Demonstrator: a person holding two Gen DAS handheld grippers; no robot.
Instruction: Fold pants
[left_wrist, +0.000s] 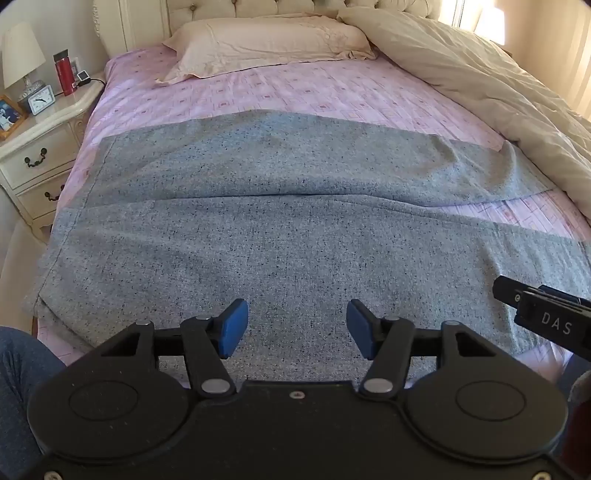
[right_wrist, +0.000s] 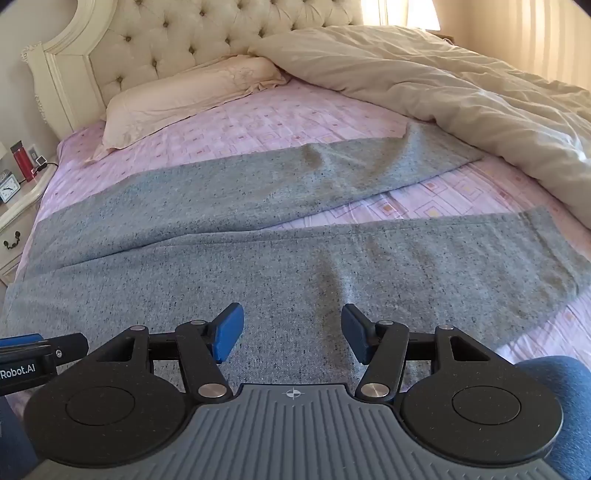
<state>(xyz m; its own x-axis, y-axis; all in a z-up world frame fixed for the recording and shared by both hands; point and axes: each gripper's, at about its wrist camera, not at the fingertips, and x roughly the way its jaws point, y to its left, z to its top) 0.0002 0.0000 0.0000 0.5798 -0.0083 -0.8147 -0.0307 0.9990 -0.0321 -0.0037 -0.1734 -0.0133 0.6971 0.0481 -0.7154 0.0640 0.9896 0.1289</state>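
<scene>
Bedroom; pink patterned bedsheet (left_wrist: 295, 92), cream duvet (right_wrist: 461, 96) bunched at one side. Grey speckled pants (left_wrist: 295, 229) lie flat across bed, legs spread apart. Left gripper (left_wrist: 297, 328) and right gripper (right_wrist: 292, 332) hover above near leg, both released, empty.

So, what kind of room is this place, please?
Most likely a home bedroom. A bed with a tufted headboard and a pillow fills the view, and a nightstand beside it bears a lamp and a clock.
</scene>
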